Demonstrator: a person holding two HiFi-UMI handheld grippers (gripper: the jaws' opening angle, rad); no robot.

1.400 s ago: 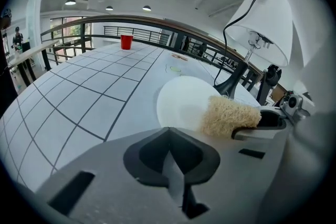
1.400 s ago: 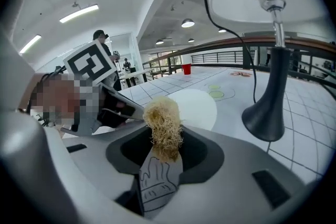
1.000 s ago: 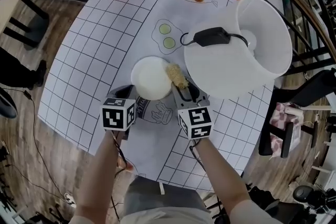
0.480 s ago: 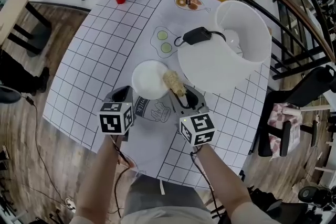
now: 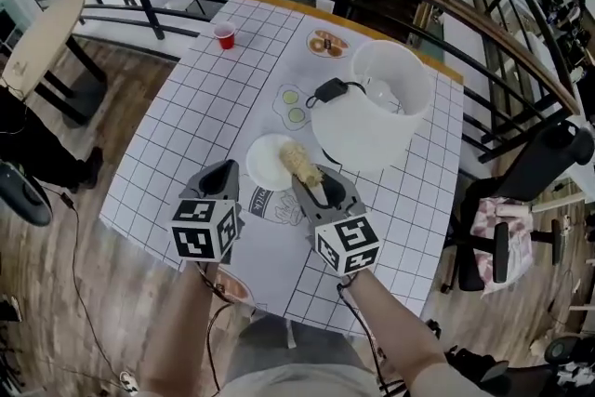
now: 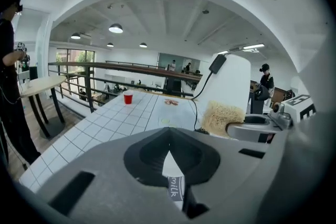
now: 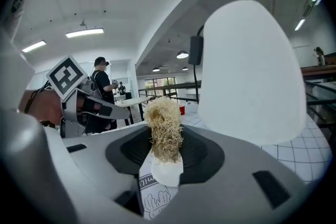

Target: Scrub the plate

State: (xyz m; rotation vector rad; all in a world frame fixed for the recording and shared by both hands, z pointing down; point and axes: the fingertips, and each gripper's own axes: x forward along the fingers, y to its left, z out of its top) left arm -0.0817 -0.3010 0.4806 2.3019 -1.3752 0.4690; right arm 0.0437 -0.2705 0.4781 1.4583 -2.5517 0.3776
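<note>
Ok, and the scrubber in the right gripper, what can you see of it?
The scrubber is a pale, straw-coloured wad of coarse tangled fibres, like dried loofah, longer than it is wide. The right gripper is shut on its lower end, so most of it sticks out past the jaws. From the head view it overlaps the white plate's right edge; contact cannot be told.

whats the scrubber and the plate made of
Scrubber: looks like coarse plant fibre, loofah-like, going by its tangled, straw-coloured, matte strands. Plate: plain white and smooth with no glare. It could be plastic or ceramic; the look leaves it open.
</note>
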